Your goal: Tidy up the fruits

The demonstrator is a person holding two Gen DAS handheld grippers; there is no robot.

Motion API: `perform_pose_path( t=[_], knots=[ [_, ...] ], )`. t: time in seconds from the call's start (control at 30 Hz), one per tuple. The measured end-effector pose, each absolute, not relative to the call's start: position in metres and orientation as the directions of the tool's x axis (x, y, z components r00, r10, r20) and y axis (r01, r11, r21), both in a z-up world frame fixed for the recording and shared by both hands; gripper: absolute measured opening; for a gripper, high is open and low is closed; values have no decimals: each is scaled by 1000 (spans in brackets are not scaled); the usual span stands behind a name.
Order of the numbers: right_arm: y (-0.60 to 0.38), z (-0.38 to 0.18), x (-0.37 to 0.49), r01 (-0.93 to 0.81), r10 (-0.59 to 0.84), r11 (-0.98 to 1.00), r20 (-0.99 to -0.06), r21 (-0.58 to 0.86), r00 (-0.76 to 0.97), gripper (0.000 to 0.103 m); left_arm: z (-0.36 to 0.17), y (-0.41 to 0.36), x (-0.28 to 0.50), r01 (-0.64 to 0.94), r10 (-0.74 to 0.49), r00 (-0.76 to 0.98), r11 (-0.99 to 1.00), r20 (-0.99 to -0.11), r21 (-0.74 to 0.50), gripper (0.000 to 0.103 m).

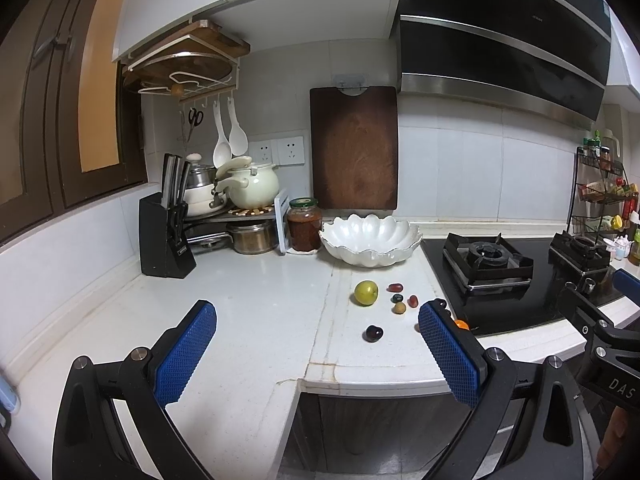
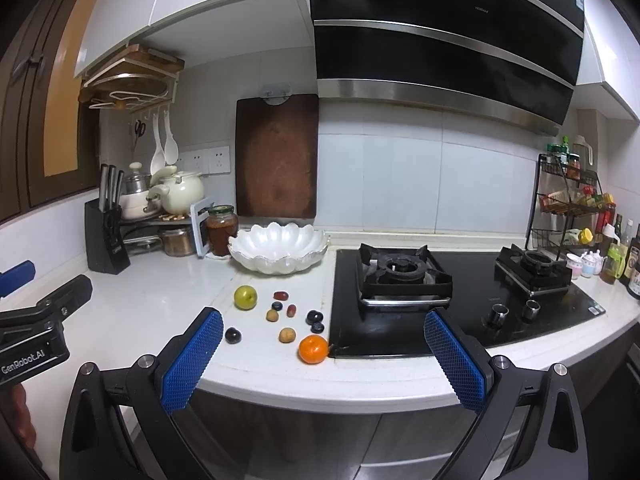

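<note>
I have both tools, left tool and right tool, released above the white counter. The round orange mandarin sits near the counter's front edge; soft-skinned, light, so I'd pinch its middle gently.

Left claw, right claw: jaws spread wide, empty.

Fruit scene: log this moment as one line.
left gripper open | right gripper open | fruits loose on countertop | white bowl empty
</note>
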State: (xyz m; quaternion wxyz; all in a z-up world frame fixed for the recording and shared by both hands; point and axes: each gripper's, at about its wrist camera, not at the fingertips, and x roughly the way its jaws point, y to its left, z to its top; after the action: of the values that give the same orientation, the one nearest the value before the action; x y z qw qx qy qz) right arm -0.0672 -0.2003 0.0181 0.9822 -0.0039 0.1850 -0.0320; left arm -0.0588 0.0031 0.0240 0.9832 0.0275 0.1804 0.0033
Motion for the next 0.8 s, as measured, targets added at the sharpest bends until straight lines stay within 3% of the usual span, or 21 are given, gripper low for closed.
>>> perform_pose_path(
  t=[0.33,0.8],
  knots=[
    [-195,13,-61,67,-72,997,-380,-27,922,102,18,7,-51,8,9,928,999,-372,44,103],
    [-202,-21,-16,83,-83,996,-473,-21,877,102,-11,-4,2,93,-48,872,993,-487,69,103]
  ],
)
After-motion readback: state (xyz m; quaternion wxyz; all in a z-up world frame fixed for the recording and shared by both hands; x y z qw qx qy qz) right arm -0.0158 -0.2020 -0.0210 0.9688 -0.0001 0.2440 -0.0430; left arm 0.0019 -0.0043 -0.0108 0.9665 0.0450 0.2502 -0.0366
